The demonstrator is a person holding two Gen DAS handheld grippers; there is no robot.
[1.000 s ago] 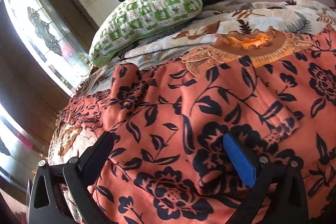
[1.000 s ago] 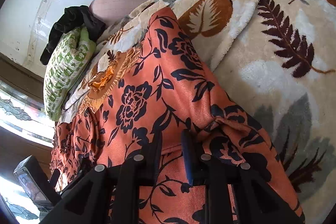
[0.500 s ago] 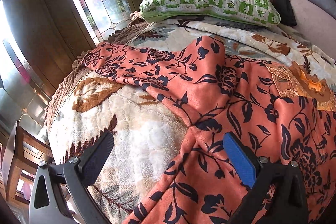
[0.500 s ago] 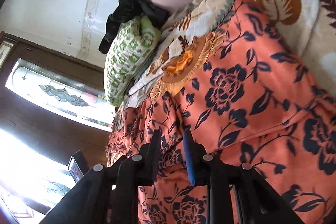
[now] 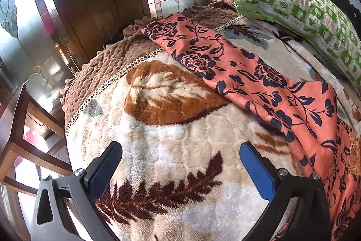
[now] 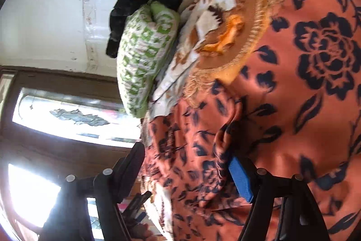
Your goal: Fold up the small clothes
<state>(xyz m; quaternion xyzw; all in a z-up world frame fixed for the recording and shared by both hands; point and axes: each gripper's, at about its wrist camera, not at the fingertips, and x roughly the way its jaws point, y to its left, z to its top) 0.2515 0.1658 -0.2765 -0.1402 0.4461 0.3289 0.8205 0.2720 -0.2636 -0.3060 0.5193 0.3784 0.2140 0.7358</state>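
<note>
While my right gripper (image 6: 187, 171) is opening its jaws, a fold of the orange floral garment (image 6: 293, 94) is lying loose between them, against the blue pad. My left gripper (image 5: 180, 164) is hovering with jaws wide, only the plush leaf blanket (image 5: 169, 139) between them; the garment is stretching away beyond its right jaw toward the green pillow (image 5: 304, 15).

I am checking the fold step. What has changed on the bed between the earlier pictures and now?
The right tool, earlier shut on the orange floral garment, is opening and lets the cloth go. The left tool, open throughout, has swung off the garment to over the leaf blanket. The green pillow stayed in place.
</note>
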